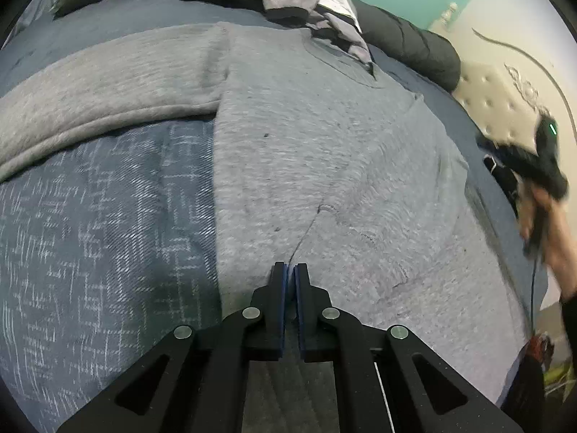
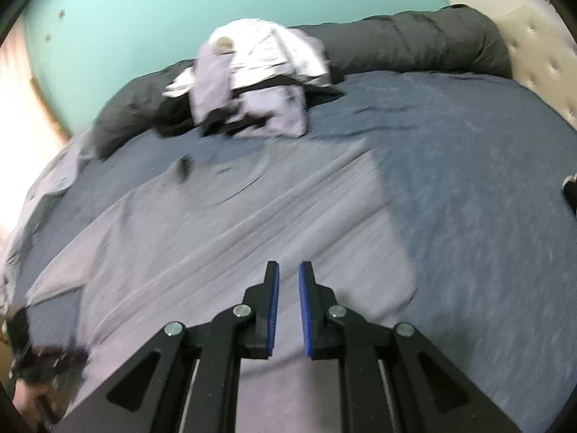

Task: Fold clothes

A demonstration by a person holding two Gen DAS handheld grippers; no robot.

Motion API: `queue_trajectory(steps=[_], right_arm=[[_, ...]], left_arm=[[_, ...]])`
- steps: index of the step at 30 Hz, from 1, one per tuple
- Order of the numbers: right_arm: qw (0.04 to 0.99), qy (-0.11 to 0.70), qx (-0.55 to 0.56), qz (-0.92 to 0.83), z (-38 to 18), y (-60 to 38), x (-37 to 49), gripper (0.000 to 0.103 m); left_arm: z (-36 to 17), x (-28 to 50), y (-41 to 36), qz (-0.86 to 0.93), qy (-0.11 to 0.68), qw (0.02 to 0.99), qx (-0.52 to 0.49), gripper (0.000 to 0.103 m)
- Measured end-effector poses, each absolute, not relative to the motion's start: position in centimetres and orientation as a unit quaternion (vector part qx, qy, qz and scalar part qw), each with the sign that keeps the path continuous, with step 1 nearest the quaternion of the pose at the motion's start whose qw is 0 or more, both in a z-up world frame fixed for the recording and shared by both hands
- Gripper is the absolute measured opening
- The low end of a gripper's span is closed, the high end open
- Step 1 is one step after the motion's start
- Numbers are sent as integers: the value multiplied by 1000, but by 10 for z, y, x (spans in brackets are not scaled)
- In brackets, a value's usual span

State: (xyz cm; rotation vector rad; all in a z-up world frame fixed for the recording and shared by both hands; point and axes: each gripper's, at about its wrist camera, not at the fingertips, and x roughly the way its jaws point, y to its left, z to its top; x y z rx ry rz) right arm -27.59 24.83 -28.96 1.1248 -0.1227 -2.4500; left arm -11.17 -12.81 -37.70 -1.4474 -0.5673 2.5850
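A grey sweater (image 1: 324, 166) lies spread on the blue bedspread (image 1: 101, 223), one sleeve (image 1: 108, 86) stretched out to the left. My left gripper (image 1: 290, 270) is shut on the sweater's near hem, pinching a fold of grey fabric. In the right wrist view the same sweater (image 2: 223, 238) lies flat below my right gripper (image 2: 288, 270), whose jaws stand a little apart with nothing between them. The right gripper also shows in the left wrist view (image 1: 530, 166), held by a hand at the sweater's right edge.
A pile of pale lilac and white clothes (image 2: 252, 83) sits at the far side of the bed against a dark rolled duvet (image 2: 414, 39). A tufted cream headboard (image 2: 541, 61) stands at the right. A teal wall is behind.
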Motion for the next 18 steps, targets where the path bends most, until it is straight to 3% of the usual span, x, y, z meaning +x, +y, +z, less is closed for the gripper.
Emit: queue_trajectory(steps=[11,13,15,18], right_arm=[[295,-88,414,-857,-310,215,-177,13],[302,-94,414,-854,-313,211,-171,13],[305,-94,412,-853,-315,209,-166,13],[308,-98,411,-853,-315,208,-164,23]], left_arm=[[-331,-69,-174,864,-207,-16,-458,11],[-326,-50,-197,861,-217,-38,-459,18],[-318,-45,-214,858,-223,-63,-458,33],[-317,-44,-246,847,-255,-94,-456,33]])
